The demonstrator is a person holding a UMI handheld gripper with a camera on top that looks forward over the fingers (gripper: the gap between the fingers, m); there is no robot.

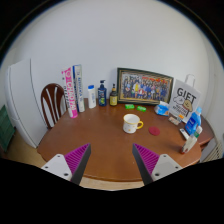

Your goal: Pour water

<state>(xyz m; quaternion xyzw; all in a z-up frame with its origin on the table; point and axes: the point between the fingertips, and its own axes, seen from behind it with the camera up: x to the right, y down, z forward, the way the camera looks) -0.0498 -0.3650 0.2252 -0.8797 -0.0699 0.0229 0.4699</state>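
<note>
Gripper view: fingers (77, 160) apart, holding nothing, hovering over near table (100, 150) edge. White mug (132, 123) mid-table, well beyond fingers. Bottles (101, 94) at far side. I judge approach step; next I must reach bottle and grip it.

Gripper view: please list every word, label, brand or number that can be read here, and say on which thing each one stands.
"GIFT" stands on the white bag at the back of the round table.
The tall pink and white box, the bottles beside it and the framed picture bear print too small to read.
The white mug shows no text.
The gripper is open, holding nothing, and shows no marking.
</note>
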